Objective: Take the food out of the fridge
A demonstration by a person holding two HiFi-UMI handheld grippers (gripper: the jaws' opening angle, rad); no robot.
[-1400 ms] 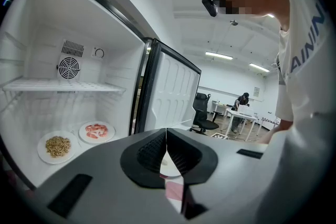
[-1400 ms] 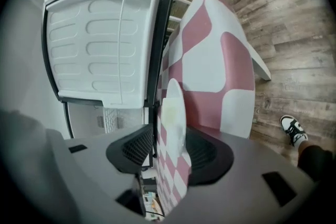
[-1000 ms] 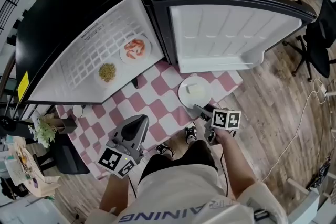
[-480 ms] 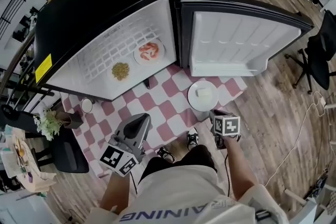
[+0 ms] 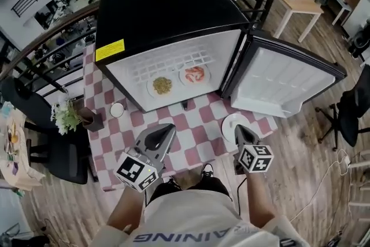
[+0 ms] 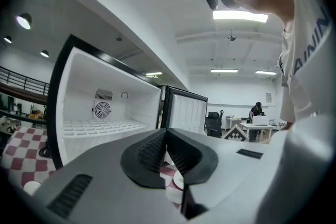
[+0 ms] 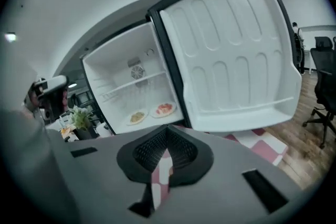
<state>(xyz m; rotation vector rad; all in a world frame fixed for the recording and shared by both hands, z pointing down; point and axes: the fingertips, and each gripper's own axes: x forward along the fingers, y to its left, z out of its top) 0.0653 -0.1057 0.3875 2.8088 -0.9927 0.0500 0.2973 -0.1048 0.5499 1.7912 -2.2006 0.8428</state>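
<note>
The black fridge stands open on a red-and-white checked mat. On its floor lie a plate of yellow-green food and a plate of red shrimp; both plates show in the right gripper view too, the yellow-green food beside the shrimp. A white plate rests on the mat before the door, partly hidden by my right gripper. Its jaws have just closed and hold nothing. My left gripper hovers level over the mat, shut and empty.
The fridge door swings open to the right. A small white cup sits on the mat's left part, with a potted plant and a black chair beside it. An office chair stands at the right.
Both grippers have risen. The right one came up off the white plate on the mat, rolled, and its jaws closed. The head camera now looks further forward, showing the fridge's top.
</note>
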